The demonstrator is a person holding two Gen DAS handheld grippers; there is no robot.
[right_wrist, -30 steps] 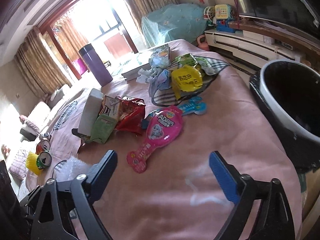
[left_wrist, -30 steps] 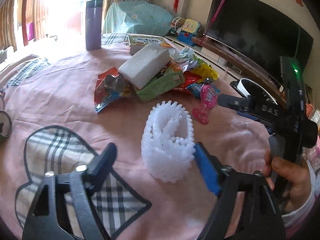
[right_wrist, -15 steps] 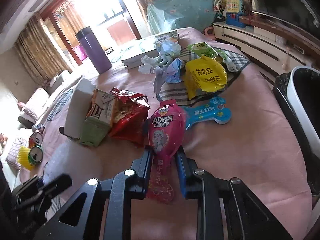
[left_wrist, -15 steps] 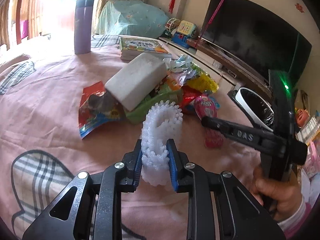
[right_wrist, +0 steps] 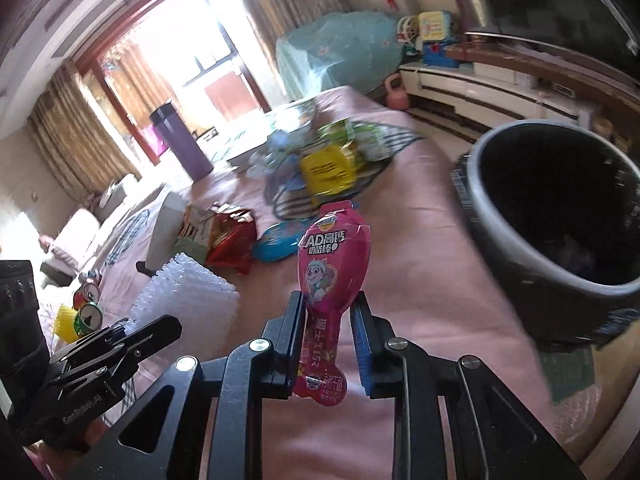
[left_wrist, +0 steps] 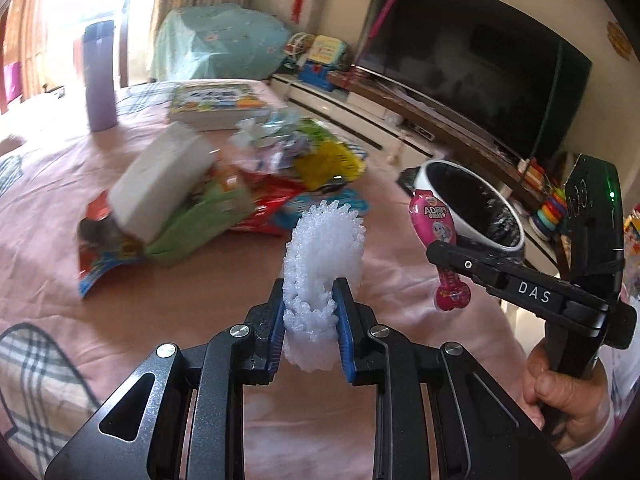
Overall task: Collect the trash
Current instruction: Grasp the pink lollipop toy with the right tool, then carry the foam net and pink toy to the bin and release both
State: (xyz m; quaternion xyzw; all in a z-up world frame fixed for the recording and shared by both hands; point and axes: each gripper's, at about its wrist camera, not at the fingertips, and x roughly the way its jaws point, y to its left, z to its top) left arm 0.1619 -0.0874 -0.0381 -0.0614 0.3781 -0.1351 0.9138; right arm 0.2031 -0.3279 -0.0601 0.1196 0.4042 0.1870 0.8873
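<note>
My left gripper (left_wrist: pixel 311 322) is shut on a white foam net sleeve (left_wrist: pixel 325 254), lifted off the pink tablecloth (left_wrist: pixel 168 312); the sleeve (right_wrist: pixel 188 292) also shows at the lower left of the right wrist view. My right gripper (right_wrist: pixel 328 338) is shut on a pink snack wrapper (right_wrist: pixel 332 256), held up off the cloth; in the left wrist view that wrapper (left_wrist: pixel 434 226) hangs from the right gripper (left_wrist: pixel 442 258) beside the trash bin (left_wrist: pixel 472 204). The black-lined bin (right_wrist: pixel 560 216) stands open at the right. A person's hand (left_wrist: pixel 568 404) grips the right tool.
A pile of wrappers lies on the cloth: a white box (left_wrist: pixel 160 182), green packet (left_wrist: pixel 192 226), red bag (right_wrist: pixel 230 240), blue wrapper (right_wrist: pixel 280 242), yellow bag (right_wrist: pixel 330 170). A purple flask (right_wrist: pixel 182 146) and books (left_wrist: pixel 216 102) stand behind. Cans (right_wrist: pixel 90 304) sit at the left.
Both grippers went from wide open to shut, the left on the foam sleeve, the right on the pink wrapper. Both have since lifted their pieces and swung toward the bin.
</note>
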